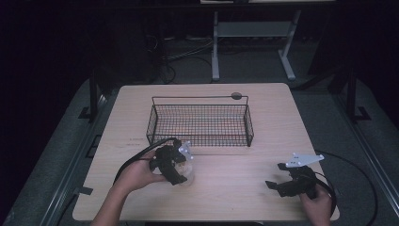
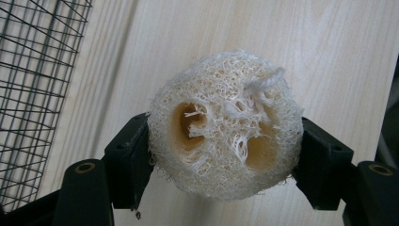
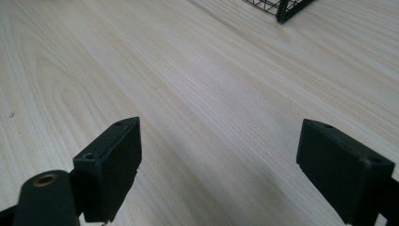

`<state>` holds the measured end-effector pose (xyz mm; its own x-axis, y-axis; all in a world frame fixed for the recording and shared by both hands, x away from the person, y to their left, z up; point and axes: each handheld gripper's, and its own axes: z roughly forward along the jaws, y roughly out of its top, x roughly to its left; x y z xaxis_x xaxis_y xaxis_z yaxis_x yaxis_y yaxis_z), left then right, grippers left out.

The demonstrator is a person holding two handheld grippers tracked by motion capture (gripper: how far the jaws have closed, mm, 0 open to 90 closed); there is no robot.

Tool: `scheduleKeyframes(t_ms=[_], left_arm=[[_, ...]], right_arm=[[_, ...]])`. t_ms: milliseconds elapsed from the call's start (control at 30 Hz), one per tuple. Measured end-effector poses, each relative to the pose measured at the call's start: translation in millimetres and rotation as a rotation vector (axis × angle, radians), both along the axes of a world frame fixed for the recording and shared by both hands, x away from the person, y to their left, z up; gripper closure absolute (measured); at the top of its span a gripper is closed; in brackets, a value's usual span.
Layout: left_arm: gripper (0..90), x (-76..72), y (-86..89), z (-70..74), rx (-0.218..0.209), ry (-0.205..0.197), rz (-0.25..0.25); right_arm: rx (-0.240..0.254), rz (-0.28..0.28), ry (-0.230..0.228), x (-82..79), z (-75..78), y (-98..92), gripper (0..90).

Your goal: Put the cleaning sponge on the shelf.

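A pale round loofah sponge (image 2: 226,127) with holes through it sits between the two black jaws of my left gripper (image 2: 226,160), which is shut on it just above the wooden table. In the high view the left gripper (image 1: 181,172) is in front of the black wire basket (image 1: 200,123), with the loofah (image 1: 187,170) a pale patch at its tip. My right gripper (image 1: 277,175) rests low at the table's front right, its jaws wide apart. The right gripper view has the gripper (image 3: 219,160) open over bare wood, nothing between the jaws.
The wire basket's mesh wall (image 2: 33,80) stands close to the left gripper, and its corner (image 3: 282,9) lies far ahead of the right gripper. Black cables (image 1: 357,179) trail off the table's right side. A desk frame (image 1: 254,42) stands beyond the table.
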<state>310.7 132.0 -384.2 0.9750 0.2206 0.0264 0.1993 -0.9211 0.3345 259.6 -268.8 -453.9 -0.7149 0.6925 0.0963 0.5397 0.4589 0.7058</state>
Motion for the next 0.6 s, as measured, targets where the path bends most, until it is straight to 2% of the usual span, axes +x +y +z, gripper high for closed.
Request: scheduleKeyframes(t_ms=[600], left_arm=[[28.7,12.4,-5.4,17.1,-0.004,-0.010,-0.003]], right_arm=[[0.003,-0.002,-0.003,-0.2,0.2,-0.6,14.2]])
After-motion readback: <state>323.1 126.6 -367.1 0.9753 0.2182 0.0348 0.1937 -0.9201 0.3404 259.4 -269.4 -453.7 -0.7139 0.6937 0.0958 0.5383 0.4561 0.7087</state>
